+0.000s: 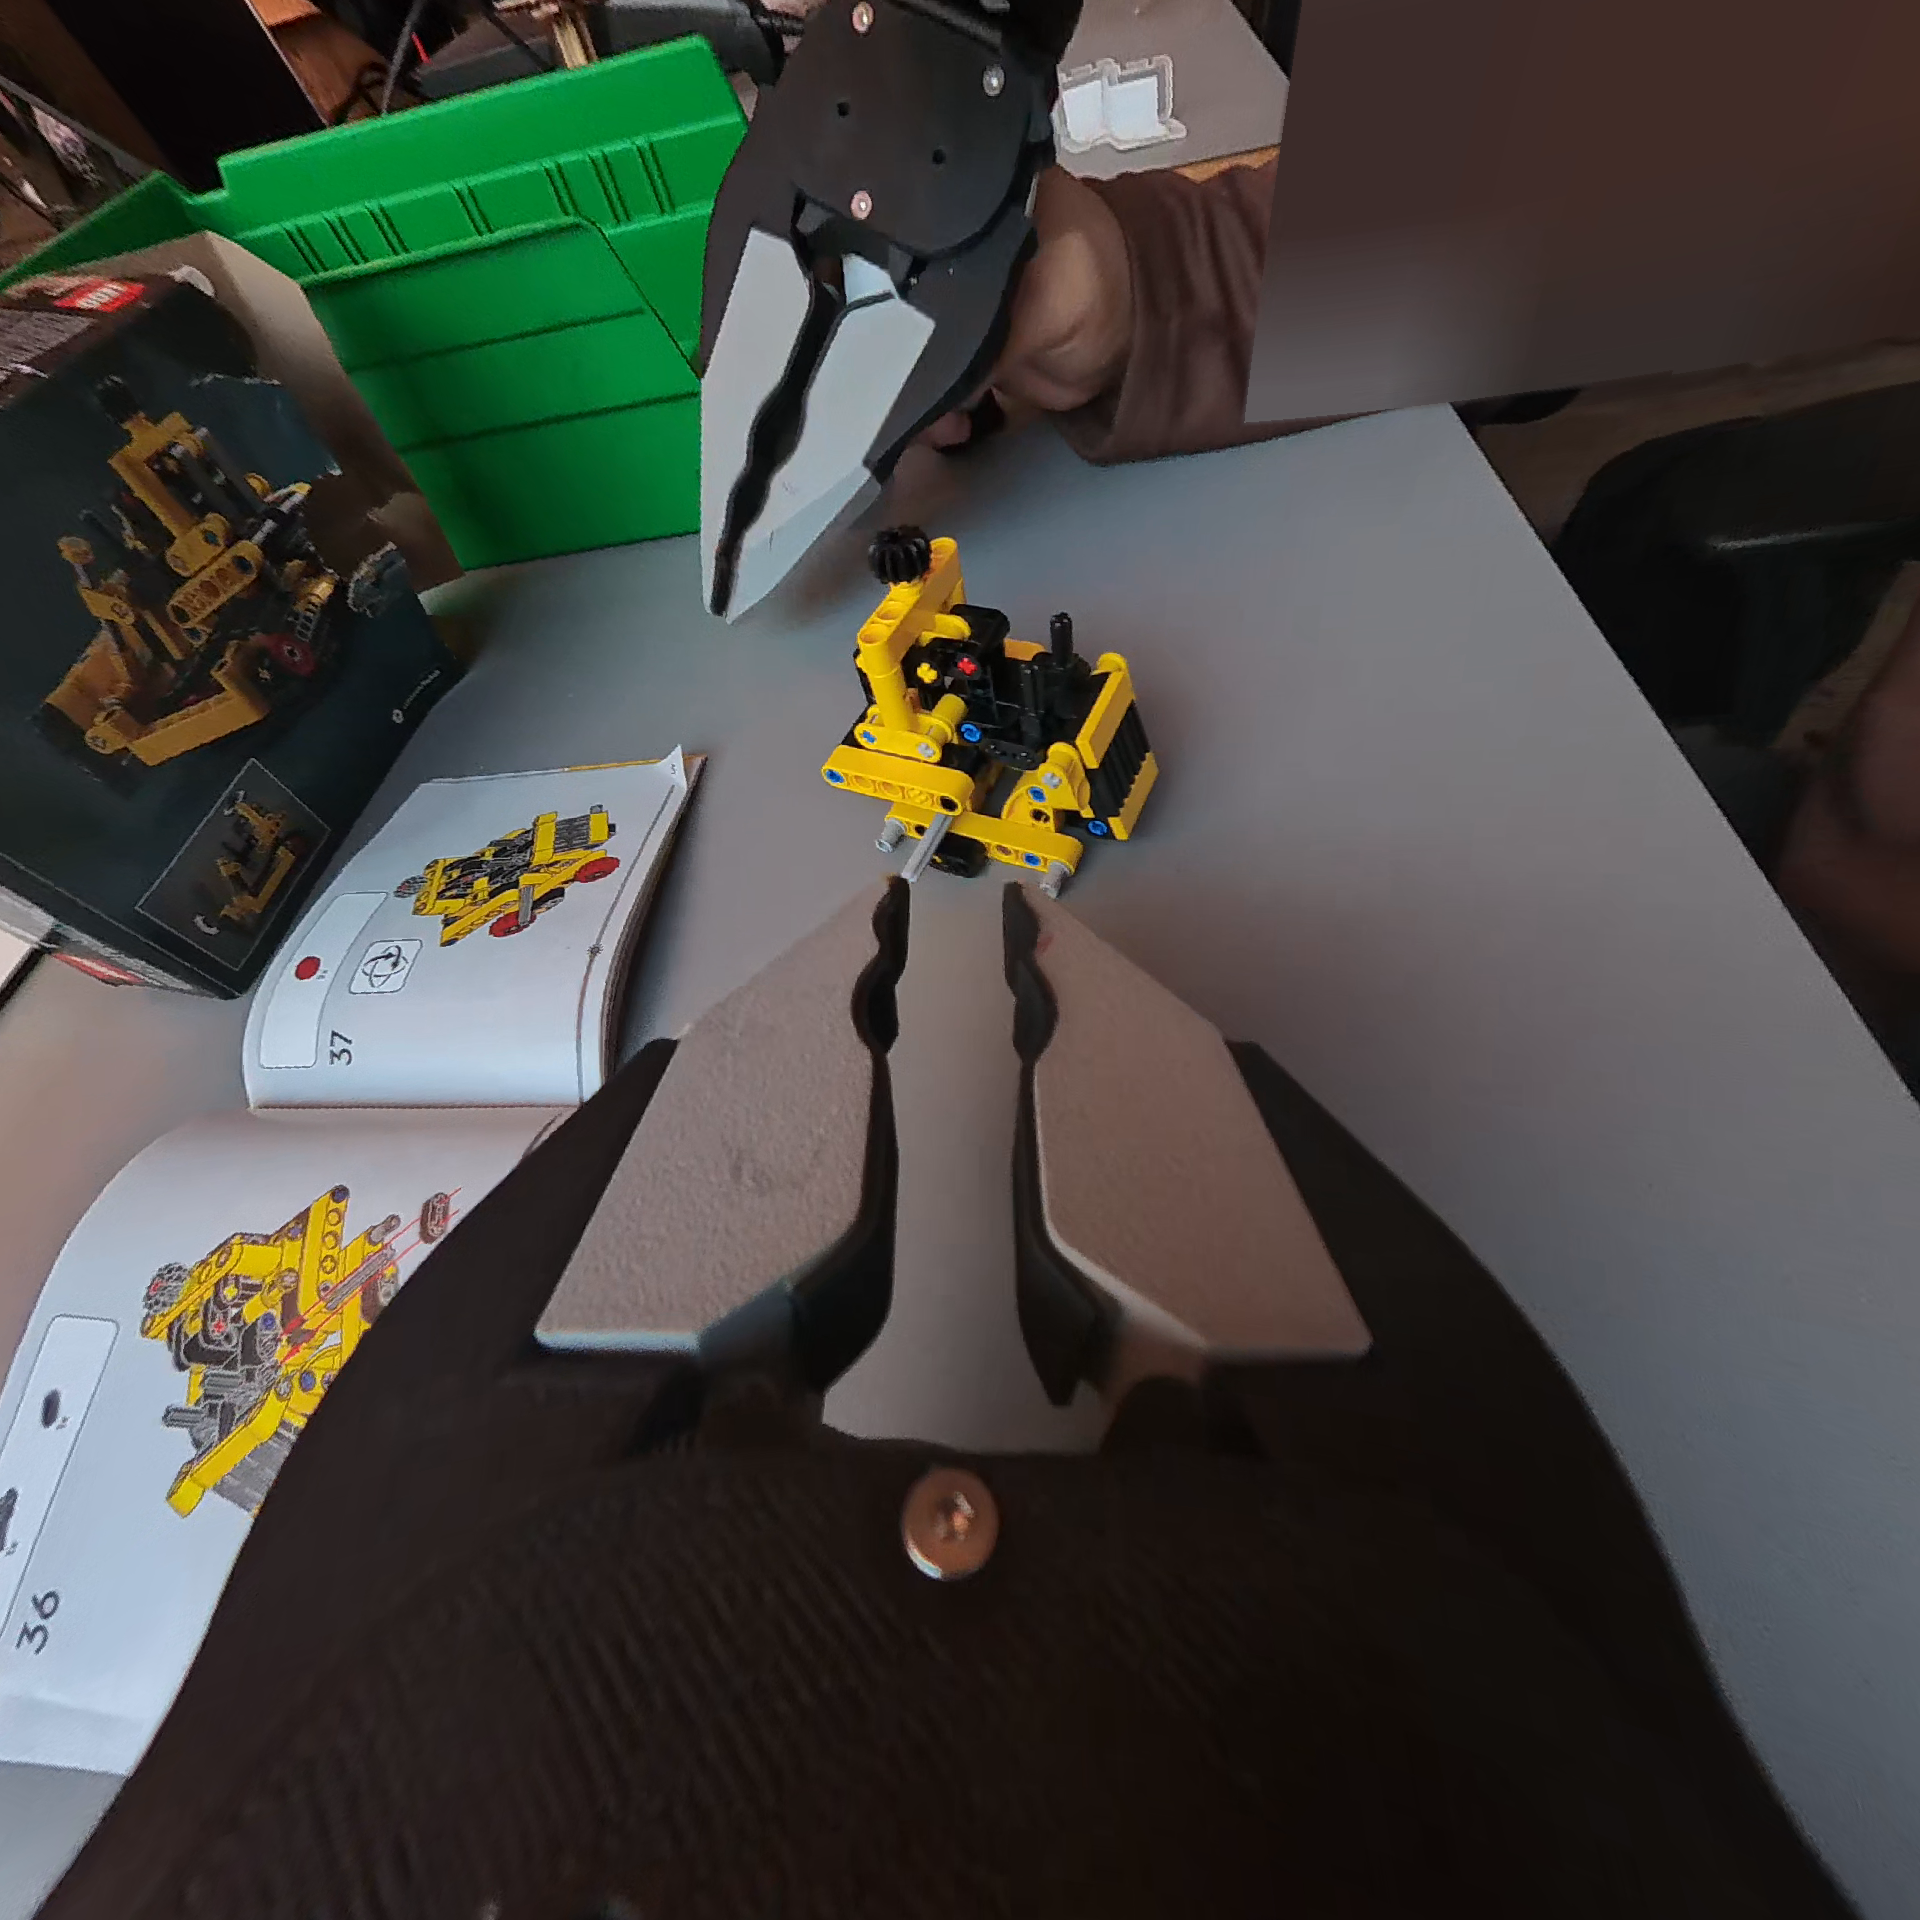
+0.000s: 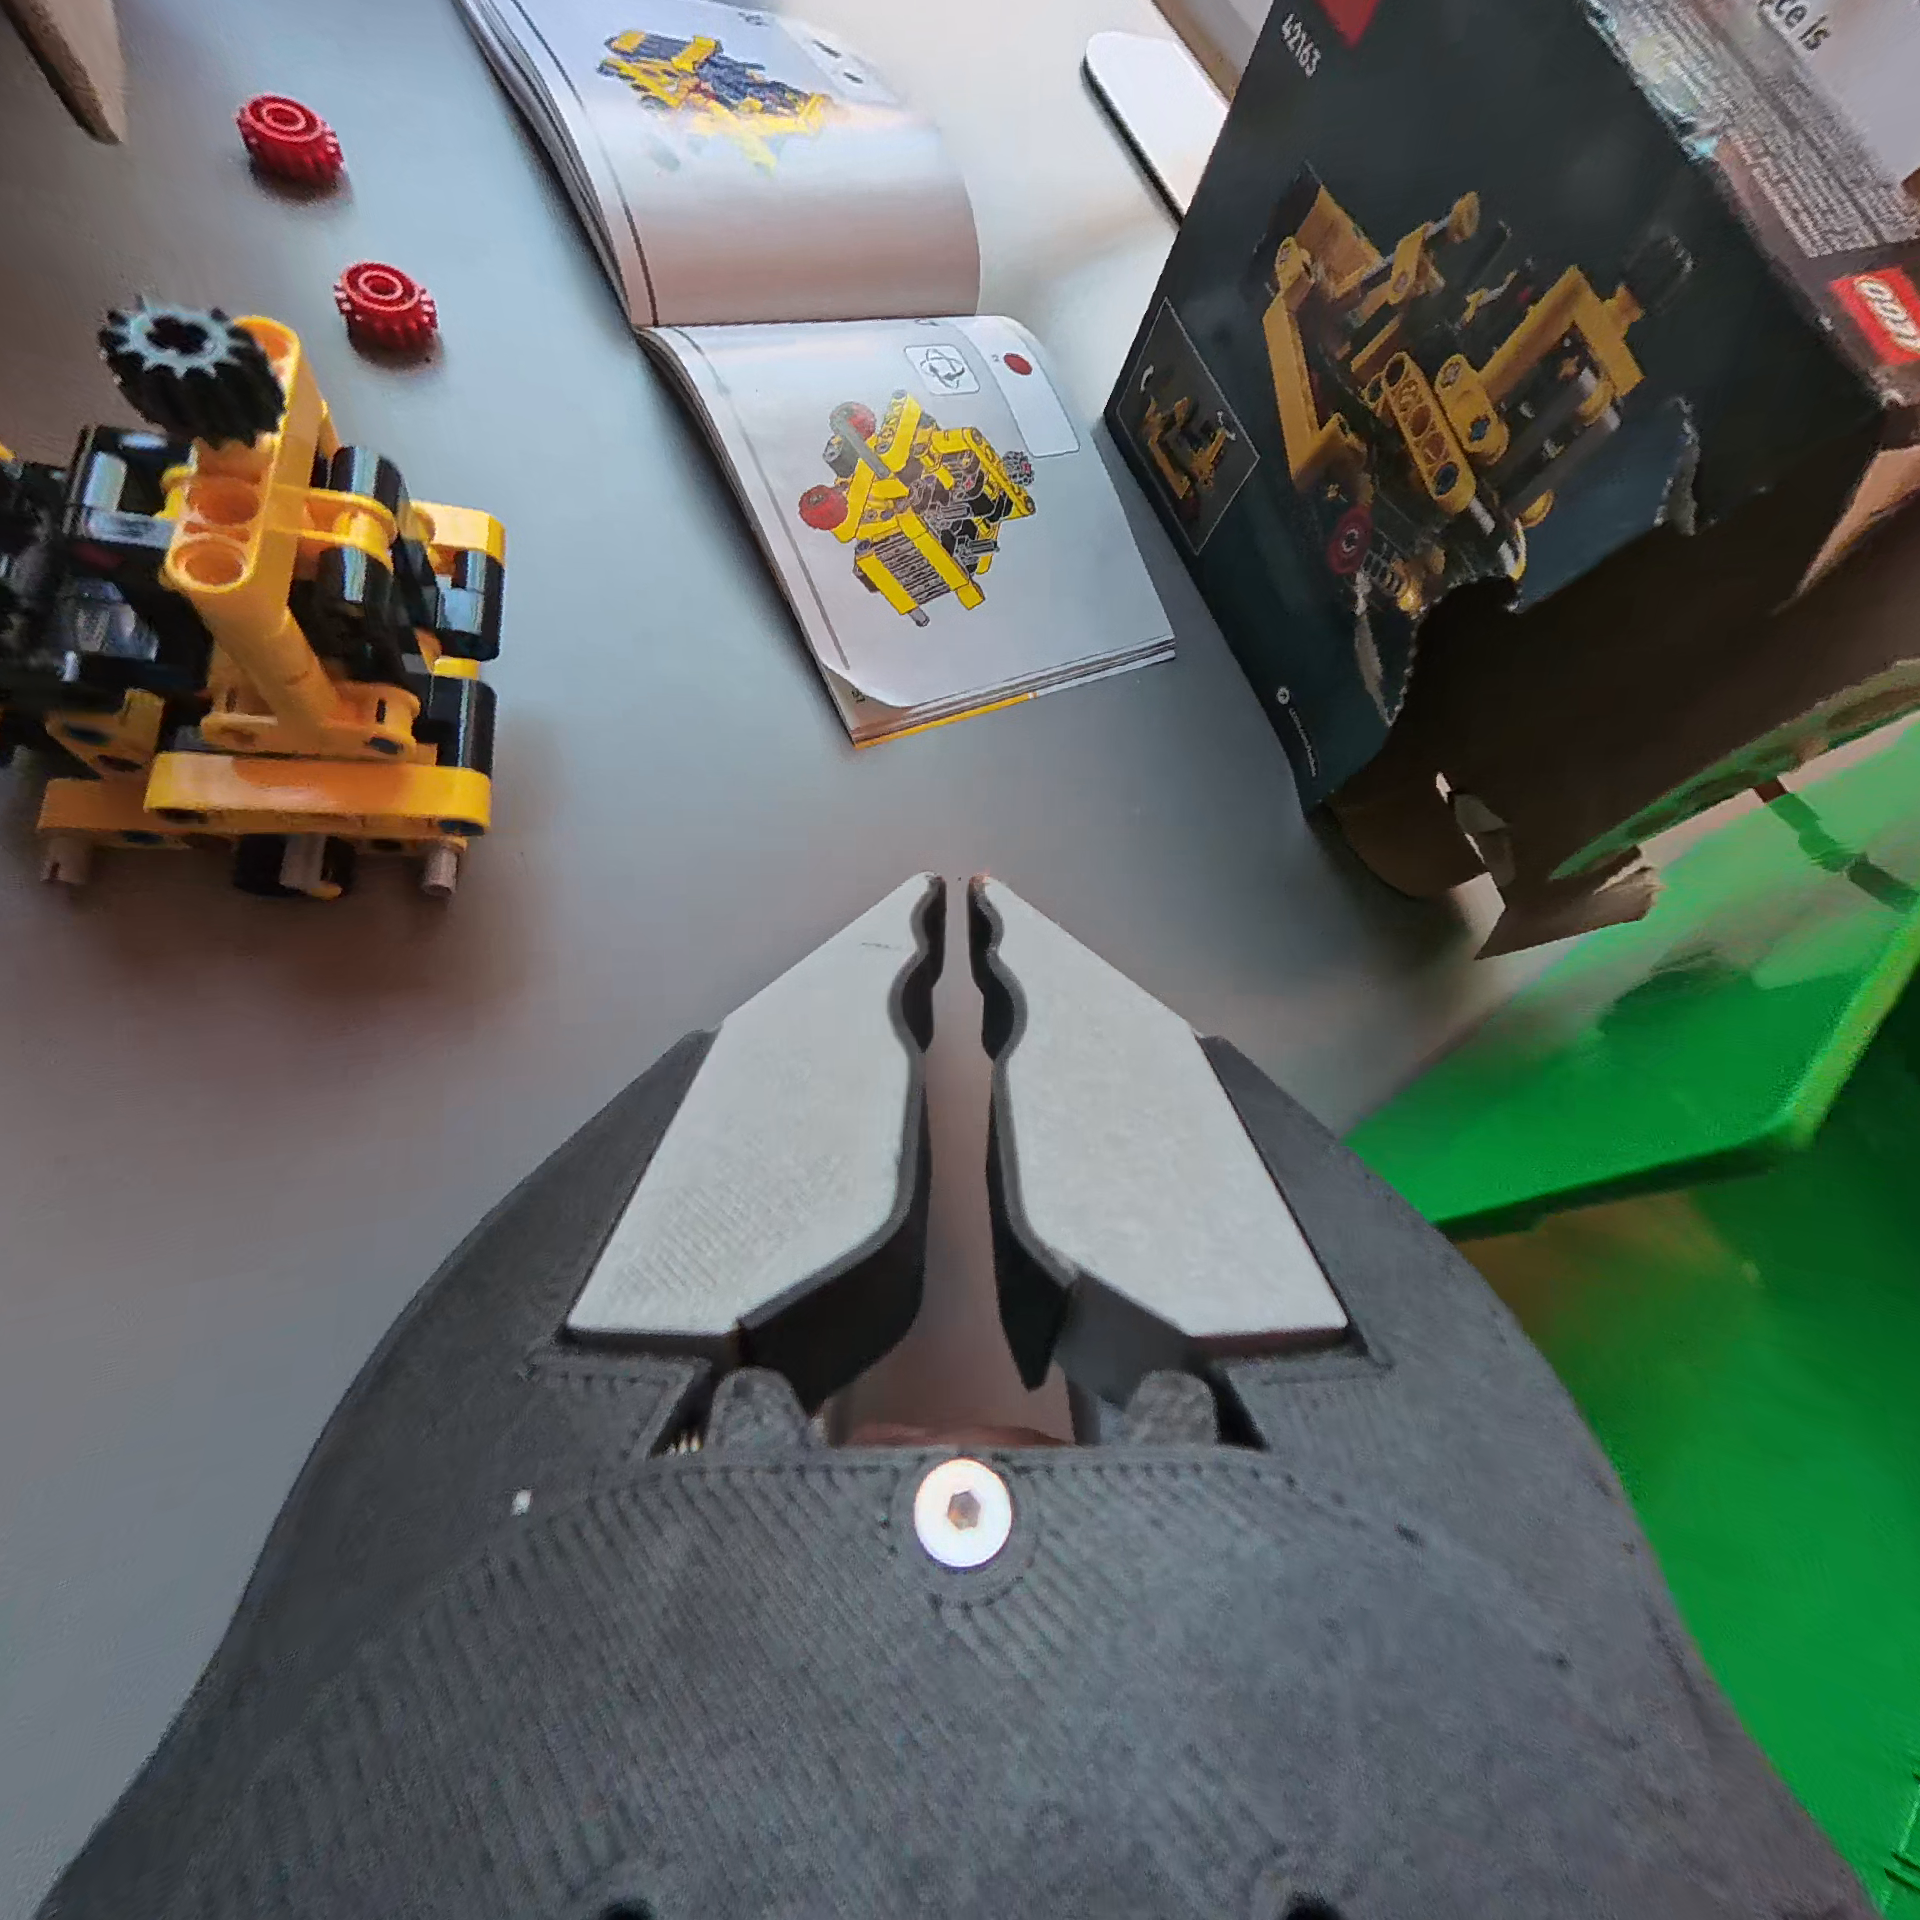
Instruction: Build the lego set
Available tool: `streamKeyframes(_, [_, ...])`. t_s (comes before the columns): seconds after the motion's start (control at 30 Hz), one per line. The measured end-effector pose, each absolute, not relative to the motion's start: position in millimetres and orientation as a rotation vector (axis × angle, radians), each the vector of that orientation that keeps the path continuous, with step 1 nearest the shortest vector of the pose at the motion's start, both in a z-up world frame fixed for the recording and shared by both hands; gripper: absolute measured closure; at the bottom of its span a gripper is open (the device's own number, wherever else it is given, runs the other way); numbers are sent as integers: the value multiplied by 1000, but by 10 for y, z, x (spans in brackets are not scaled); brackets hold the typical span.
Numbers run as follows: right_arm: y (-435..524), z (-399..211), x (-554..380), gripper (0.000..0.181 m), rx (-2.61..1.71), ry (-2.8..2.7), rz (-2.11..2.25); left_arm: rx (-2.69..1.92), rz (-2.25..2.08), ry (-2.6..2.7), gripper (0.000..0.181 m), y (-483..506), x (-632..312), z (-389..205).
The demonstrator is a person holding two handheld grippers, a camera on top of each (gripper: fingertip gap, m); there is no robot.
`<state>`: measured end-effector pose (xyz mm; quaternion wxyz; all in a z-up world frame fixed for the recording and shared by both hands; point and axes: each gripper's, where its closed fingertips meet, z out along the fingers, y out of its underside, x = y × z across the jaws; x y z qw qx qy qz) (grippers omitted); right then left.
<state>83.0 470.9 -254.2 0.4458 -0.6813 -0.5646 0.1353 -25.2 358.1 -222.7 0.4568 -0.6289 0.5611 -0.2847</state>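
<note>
Yellow-and-black lego model (image 1: pixel 987 717), part-built bulldozer, stands on the grey desk (image 1: pixel 1351 935) roughly mid-surface, well in from the edges. Black gear (image 1: pixel 900 553) sits at the top of its raised yellow arm; bare grey axle ends poke out low on its near side.

Left claw (image 1: pixel 951 899) hovers just short of the model w/ fingers parted a moderate gap, holding nothing. Right claw (image 1: pixel 727 597) hangs over the desk beyond the model, near the gear, tips nearly together w/ only a thin slit, nothing visible between them.

Two red gear wheels (image 2: pixel 291 140) and (image 2: pixel 384 303) lie loose on the desk beside the model, apart from it and from each other. Open instruction booklet (image 1: pixel 468 925) lies toward the desk's left side, set box (image 1: pixel 187 623) behind it, green bin (image 1: pixel 499 343) at the far left corner area. A person's sleeve shows behind the right claw.

Risks, as judgement: red wheels are prob. next for the bare axles. Small and round, so a pinch off-centre could flick one away or roll it toward a desk edge. Pushing a wheel onto an axle w/o the other claw bracing could slide or tip the light model. Right claw close to the raised arm could knock the black gear off.
</note>
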Motion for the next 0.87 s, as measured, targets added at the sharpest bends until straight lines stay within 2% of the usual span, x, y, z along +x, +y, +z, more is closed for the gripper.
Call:
streamKeyframes(0.03, [4723, -2531, 801, 181, -1686, -1392, 328, -1546, -705, 1368, 167, 3589, -260, -2207])
streamKeyframes(0.5, [4896, -2421, 160, 181, -1546, -1433, 369, -1594, -705, 1363, 163, 3648, -241, -2250])
streamKeyframes(0.87, [4890, -2256, 373, 181, -1521, -1393, 411, -1561, -658, 1428, 159, 3595, -154, -2298])
